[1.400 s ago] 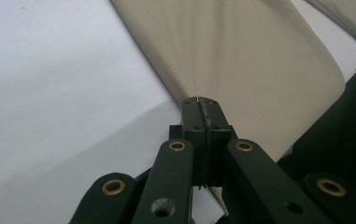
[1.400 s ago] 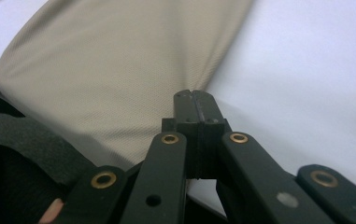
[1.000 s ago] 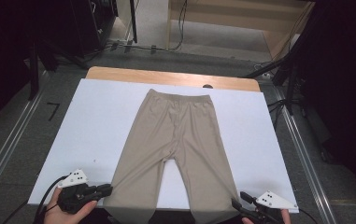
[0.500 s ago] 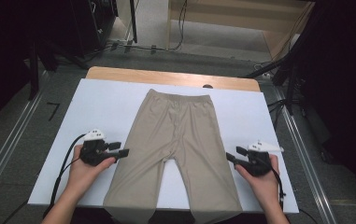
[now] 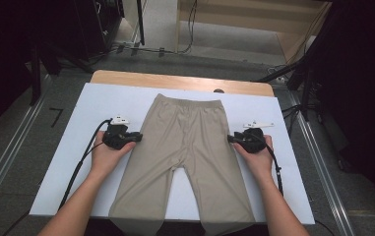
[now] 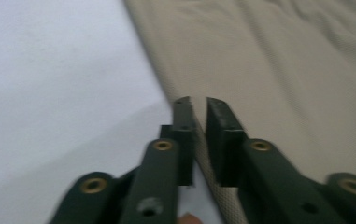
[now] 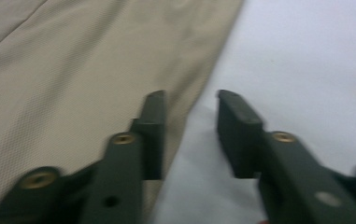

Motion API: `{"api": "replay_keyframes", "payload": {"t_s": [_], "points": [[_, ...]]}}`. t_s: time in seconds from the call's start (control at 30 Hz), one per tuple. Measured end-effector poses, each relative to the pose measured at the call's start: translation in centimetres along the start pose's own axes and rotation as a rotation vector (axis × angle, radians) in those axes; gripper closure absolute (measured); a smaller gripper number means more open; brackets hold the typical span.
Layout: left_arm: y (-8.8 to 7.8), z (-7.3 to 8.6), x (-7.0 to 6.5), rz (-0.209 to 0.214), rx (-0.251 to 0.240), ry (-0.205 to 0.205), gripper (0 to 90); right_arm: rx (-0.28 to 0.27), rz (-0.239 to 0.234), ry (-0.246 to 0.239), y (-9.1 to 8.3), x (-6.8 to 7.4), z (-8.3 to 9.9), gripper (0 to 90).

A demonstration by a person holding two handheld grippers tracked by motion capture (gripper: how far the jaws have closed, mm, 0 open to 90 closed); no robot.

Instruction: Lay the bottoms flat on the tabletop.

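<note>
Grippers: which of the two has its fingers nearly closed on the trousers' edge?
The left gripper: its fingers stand almost together over the trousers' side edge, while the right gripper's fingers stay clearly apart.

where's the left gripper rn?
High view: the left gripper sits left of centre, at the left outer edge of the flat beige fabric trousers, on the white table cover.

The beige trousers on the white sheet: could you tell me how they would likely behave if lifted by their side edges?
The beige trousers lie flat and thin, so they would probably sag between the left gripper and the right gripper. The fine weave looks light and fairly smooth; a thin edge might slip from a loose pinch. The legs overhang the table edge and would likely dangle.
</note>
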State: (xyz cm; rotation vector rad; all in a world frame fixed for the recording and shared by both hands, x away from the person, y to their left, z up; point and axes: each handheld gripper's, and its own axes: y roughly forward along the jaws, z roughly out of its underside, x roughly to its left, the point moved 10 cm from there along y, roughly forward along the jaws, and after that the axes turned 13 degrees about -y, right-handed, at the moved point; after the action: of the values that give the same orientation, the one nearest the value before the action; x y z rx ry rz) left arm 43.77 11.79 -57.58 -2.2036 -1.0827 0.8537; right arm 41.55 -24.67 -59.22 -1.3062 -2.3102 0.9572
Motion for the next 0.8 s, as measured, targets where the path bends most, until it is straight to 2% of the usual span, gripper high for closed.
{"api": "replay_keyframes", "payload": {"t_s": [0.03,0.07,0.17,0.2,0.23,0.3,0.37,0.47,0.5,0.57,0.6,0.67,0.7,0.73,0.77,0.8], "points": [[0.0,0.0,0.1,0.0,0.005,-0.001,90.0,0.02,0.028,-0.031,-0.1,-0.2,0.1,79.0],[0.0,0.0,0.1,0.008,0.012,-0.006,90.0,0.029,0.041,-0.035,-0.2,-0.5,0.2,84.2],[0.0,-0.1,0.2,0.026,0.022,-0.011,90.0,0.049,0.067,0.011,-0.6,-2.0,0.7,86.7],[0.0,-0.4,0.4,0.031,0.014,-0.022,89.5,0.046,0.074,0.02,-0.7,-2.5,0.8,85.4],[-0.1,-0.7,0.5,0.038,0.002,-0.023,82.9,0.025,0.052,0.035,-0.8,-2.8,0.5,82.9],[-0.3,-1.7,0.6,0.08,-0.032,-0.051,75.2,-0.006,0.029,0.051,-0.9,-3.0,-0.2,77.5],[0.0,-3.0,0.6,0.105,-0.056,-0.069,69.7,-0.021,0.012,0.037,-0.7,-3.1,-1.3,69.9],[1.5,-4.4,0.6,0.112,-0.036,-0.071,63.4,-0.044,-0.045,0.043,0.4,-2.6,-3.2,60.4],[2.1,-4.8,0.5,0.102,-0.031,-0.068,62.3,-0.037,-0.053,0.04,1.0,-2.5,-3.5,59.7],[3.3,-5.1,0.4,0.097,-0.007,-0.061,60.7,0.006,-0.031,0.038,2.4,-2.4,-3.8,59.4],[4.0,-5.1,0.6,0.065,0.005,-0.057,60.7,0.022,-0.028,0.042,2.8,-2.4,-3.8,59.5],[4.3,-5.3,0.7,0.053,-0.01,-0.072,64.1,0.049,0.001,0.028,3.7,-2.5,-3.5,61.9],[4.4,-5.2,0.9,0.026,-0.011,-0.056,68.6,0.044,0.015,0.019,3.7,-2.6,-3.6,67.9],[4.3,-5.2,1.2,-0.022,-0.013,-0.017,77.6,0.044,0.036,0.015,3.6,-2.8,-3.5,75.5],[4.3,-5.1,1.3,-0.044,-0.01,0.015,85.7,0.049,0.053,-0.011,3.5,-3.1,-3.3,85.1],[4.2,-5.1,1.4,-0.045,-0.009,0.014,90.0,0.051,0.059,-0.026,3.5,-3.3,-3.2,87.4]]}}
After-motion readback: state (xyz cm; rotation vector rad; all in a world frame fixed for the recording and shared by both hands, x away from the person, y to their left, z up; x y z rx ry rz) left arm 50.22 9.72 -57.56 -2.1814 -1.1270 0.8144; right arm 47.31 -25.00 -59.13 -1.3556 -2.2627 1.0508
